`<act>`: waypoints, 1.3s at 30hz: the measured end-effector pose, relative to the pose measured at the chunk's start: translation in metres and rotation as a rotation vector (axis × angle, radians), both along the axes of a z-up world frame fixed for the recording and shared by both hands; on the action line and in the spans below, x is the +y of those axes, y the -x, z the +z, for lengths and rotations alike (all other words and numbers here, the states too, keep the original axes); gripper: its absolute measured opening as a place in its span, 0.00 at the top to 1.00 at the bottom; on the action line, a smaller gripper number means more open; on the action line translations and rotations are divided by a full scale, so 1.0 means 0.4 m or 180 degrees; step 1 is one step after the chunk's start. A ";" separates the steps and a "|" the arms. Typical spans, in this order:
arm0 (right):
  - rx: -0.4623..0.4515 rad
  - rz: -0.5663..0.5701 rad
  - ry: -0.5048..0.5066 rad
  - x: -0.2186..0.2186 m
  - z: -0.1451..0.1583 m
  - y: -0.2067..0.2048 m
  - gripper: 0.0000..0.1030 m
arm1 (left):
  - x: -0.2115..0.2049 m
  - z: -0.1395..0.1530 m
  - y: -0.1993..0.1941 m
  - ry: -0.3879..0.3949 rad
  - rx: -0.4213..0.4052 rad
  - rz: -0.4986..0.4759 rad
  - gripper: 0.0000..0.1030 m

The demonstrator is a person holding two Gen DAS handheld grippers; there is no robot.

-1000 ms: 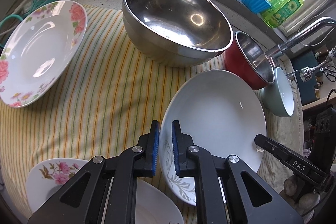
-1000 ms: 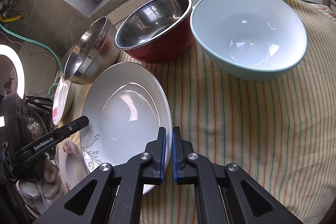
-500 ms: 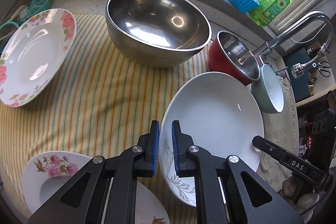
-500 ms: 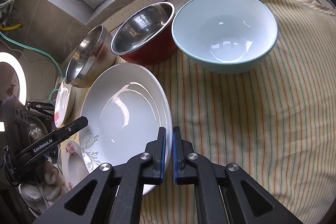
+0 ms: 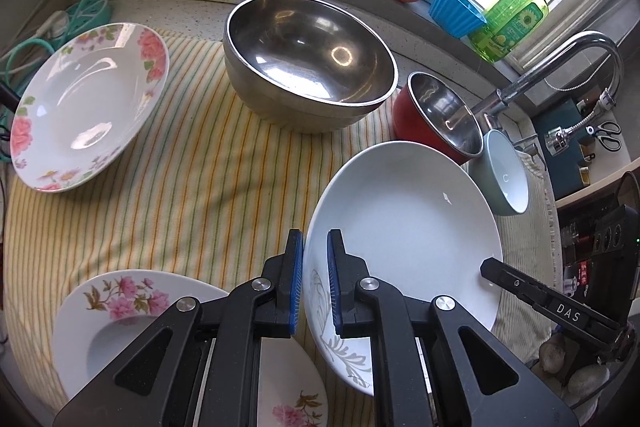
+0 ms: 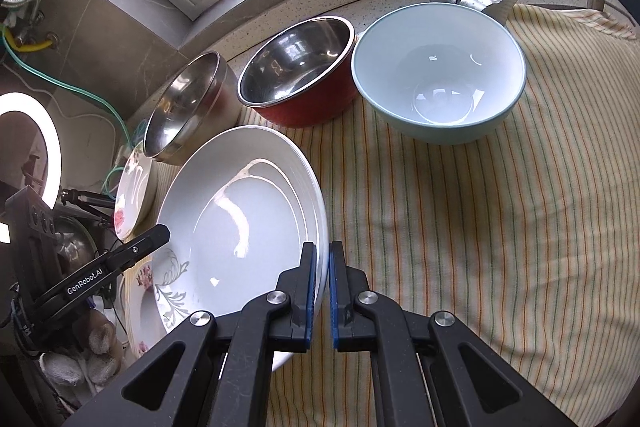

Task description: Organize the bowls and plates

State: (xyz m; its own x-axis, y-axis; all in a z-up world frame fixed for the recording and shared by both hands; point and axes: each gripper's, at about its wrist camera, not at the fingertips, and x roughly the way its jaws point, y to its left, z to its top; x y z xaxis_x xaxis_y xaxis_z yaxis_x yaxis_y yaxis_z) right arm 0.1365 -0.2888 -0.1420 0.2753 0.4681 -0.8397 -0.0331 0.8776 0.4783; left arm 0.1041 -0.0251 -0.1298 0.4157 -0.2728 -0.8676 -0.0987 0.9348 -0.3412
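I am holding the white plate point(image 5: 404, 223) off the striped cloth point(image 5: 180, 195) near its front edge, left gripper point(image 5: 315, 283) and right gripper point(image 6: 323, 299) each clamped on opposite rims, with the flowered plate point(image 5: 132, 311) lying lower-left beside my left hand.
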 end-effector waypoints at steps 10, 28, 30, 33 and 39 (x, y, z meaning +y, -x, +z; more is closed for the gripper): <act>-0.0060 0.0214 -0.0025 0.076 0.031 0.016 0.95 | 0.078 0.025 0.054 0.0003 -0.0050 0.0220 0.90; -0.0101 0.0647 -0.0076 0.254 0.057 0.055 0.95 | 0.228 0.027 0.177 0.0001 -0.0036 0.0630 0.90; -0.0109 0.0695 -0.0069 0.267 0.060 0.061 0.94 | 0.239 0.026 0.191 0.0011 -0.0035 0.0678 0.90; -0.0123 0.0764 -0.0055 0.289 0.066 0.070 0.95 | 0.256 0.024 0.211 0.0025 -0.0029 0.0733 0.90; -0.0128 0.0863 -0.0042 0.322 0.070 0.091 0.94 | 0.281 0.025 0.248 0.0051 -0.0036 0.0827 0.90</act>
